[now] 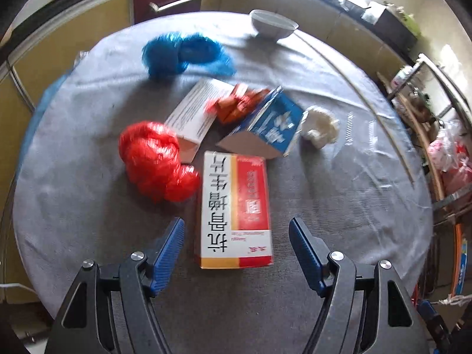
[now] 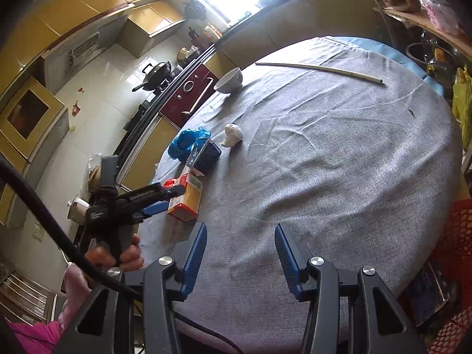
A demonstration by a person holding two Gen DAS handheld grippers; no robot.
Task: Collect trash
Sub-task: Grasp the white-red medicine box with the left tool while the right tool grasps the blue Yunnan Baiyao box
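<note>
Grey-clothed surface (image 1: 339,206) in a kitchen: left tool (image 1: 236,244) hangs open astride the red-and-white box (image 1: 236,209), seemingly not gripping; right tool (image 2: 240,253) open, empty.

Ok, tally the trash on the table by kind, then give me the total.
Cardboard boxes: 3 (red and white box, blue box, white box)
Crumpled plastic bags: 2 (red bag, blue bag)
Orange wrapper: 1
Wad of white paper: 1
Total: 7
</note>
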